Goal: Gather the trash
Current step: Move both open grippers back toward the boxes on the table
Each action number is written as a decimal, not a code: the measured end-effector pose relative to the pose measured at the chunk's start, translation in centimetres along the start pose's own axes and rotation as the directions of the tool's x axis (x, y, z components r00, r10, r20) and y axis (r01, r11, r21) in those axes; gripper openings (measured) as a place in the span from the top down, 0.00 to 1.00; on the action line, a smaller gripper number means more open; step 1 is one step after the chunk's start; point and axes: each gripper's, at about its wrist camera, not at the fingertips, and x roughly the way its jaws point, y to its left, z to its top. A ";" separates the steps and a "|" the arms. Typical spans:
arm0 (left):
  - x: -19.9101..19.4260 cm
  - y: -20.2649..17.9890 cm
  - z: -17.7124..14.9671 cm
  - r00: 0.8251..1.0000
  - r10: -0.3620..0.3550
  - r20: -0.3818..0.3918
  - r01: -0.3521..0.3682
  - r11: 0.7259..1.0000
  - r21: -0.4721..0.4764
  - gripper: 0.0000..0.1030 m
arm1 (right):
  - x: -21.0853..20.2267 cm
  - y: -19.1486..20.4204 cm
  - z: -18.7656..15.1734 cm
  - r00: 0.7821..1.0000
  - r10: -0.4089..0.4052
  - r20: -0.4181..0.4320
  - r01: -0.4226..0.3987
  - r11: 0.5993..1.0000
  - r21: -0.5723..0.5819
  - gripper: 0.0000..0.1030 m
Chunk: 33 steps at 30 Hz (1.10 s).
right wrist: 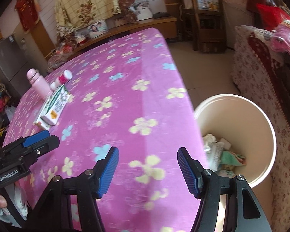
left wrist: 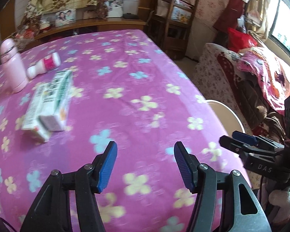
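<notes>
Pink flowered cloth covers the table (right wrist: pixel 125 89), my landmark. At its far left stand a pink bottle (left wrist: pixel 11 65), a toppled white bottle (left wrist: pixel 45 64) and two cartons (left wrist: pixel 48 104), probably the remaining trash. Nearer, the left gripper (left wrist: pixel 145 166) and right gripper (right wrist: pixel 147 169) hover, jaws spread, empty. Right of the table, a bin (right wrist: pixel 264 127) holds rubbish.

Flowered pink table (right wrist: pixel 125 100) bears carton (right wrist: pixel 55 104), pink flask (right wrist: pixel 38 84), small bottle (right wrist: pixel 61 79).
</notes>
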 end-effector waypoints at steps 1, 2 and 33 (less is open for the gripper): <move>-0.3 1.0 -0.1 1.000 0.015 0.001 -0.015 1.000 -0.009 0.40 | 0.2 0.6 0.0 1.000 0.005 -0.002 -0.005 1.000 -0.009 0.35; -0.4 2.0 -0.2 0.999 0.034 0.001 -0.034 0.999 -0.019 0.40 | 0.3 1.1 0.1 1.000 0.009 -0.004 -0.009 1.000 -0.017 0.35; 0.1 18.6 3.0 0.973 0.229 0.033 -0.219 0.958 -0.185 0.28 | 5.4 9.5 0.6 0.990 0.090 -0.108 -0.104 0.986 -0.133 0.35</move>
